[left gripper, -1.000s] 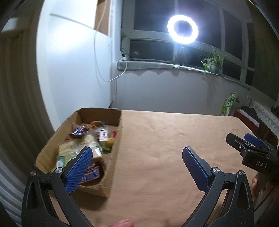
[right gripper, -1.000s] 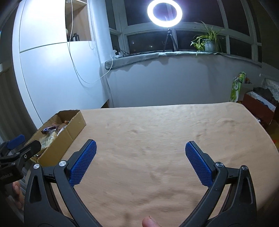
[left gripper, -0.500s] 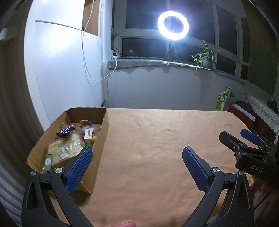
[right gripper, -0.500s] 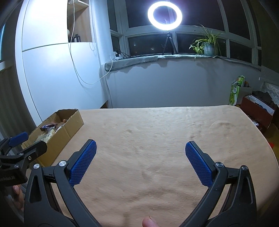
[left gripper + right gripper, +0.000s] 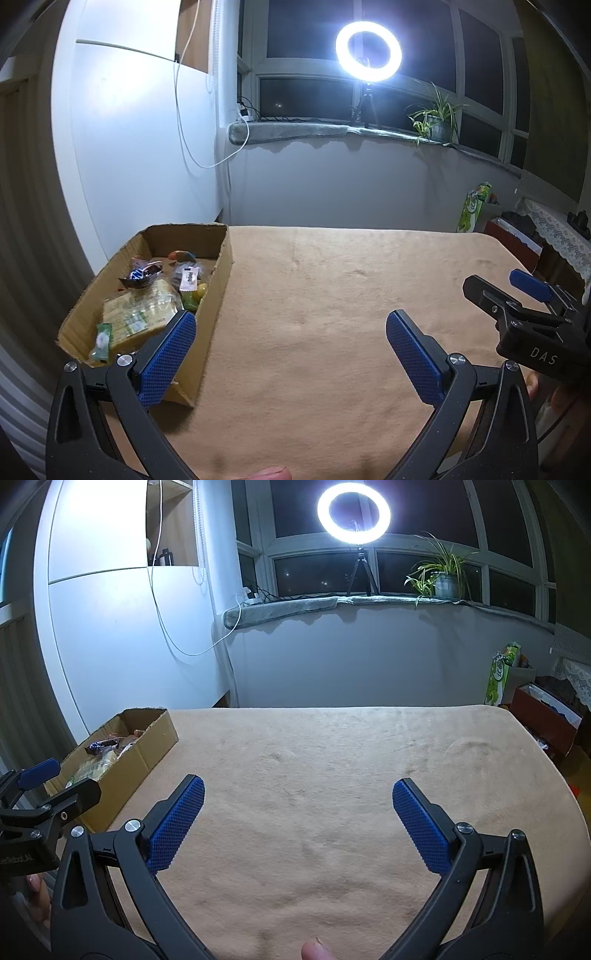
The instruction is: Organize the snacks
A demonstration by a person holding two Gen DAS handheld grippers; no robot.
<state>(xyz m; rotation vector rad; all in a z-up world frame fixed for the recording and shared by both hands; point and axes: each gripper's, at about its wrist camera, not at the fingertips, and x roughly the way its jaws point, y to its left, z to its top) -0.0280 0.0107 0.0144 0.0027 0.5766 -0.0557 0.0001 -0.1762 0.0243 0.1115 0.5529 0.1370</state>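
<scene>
A low cardboard box [image 5: 219, 275] [image 5: 155, 734] stands at the left edge of the tan-covered table [image 5: 332, 314] [image 5: 332, 760]. Several wrapped snacks lie in it, among them a large yellow packet [image 5: 138, 314] and a dark wrapper [image 5: 138, 276]. My left gripper [image 5: 290, 338] hangs open over the table's near left part, its left pad beside the box's near corner. Further right, my right gripper [image 5: 297, 810] is open above the bare cloth. Neither gripper holds anything. Each gripper shows at the edge of the other's view.
A ring light [image 5: 368, 50] on a tripod and a potted plant [image 5: 436, 118] stand on the windowsill behind the table. A white cabinet [image 5: 140, 140] rises to the left. A green carton [image 5: 498, 681] and a red box [image 5: 546, 725] sit past the table's right side.
The left gripper has drawn back and tilted up, so the box sits further left and ahead in its view. The right gripper has barely shifted. Both stay open.
</scene>
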